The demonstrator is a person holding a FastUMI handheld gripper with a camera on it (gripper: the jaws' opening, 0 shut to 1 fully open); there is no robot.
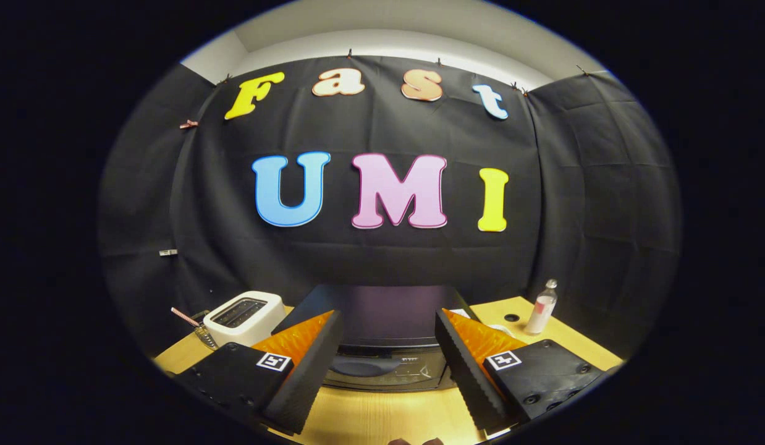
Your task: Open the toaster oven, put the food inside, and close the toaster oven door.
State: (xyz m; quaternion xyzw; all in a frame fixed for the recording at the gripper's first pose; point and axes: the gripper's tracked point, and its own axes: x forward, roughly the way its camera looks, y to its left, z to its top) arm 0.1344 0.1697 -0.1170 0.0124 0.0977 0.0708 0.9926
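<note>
Table (382, 420): pale wood, running under and beyond the fingers; everything stands on it. A hurried approach could push the appliances along this smooth top instead of working them.

Toaster oven (387, 337): the dark box just ahead of the fingers, seen between them, top face tilted toward the camera and the front with its handle recess lower down. The door looks closed, so by my reading opening it is the first step and not yet done. Risk: from this high angle the fingers may come down on the top panel instead of the handle, or hook the handle off-centre so the door twists or snaps back.

Gripper (388, 337): released, fingers spread wide with nothing between them, held above the table short of the oven. Risk: with so wide a spread, one finger could catch the oven body while the other misses the handle.

White toaster (245, 316): beyond the left finger, just beside the oven. A leftward drift could knock it.

Bottle (541, 308): beyond the right finger, well apart from the oven, upright and slim; likely to tip if clipped.

Glass with straw (200, 327): left of the white toaster, small, easily toppled.

Food: I cannot tell where it is; reaching for it blind is its own hazard.
</note>
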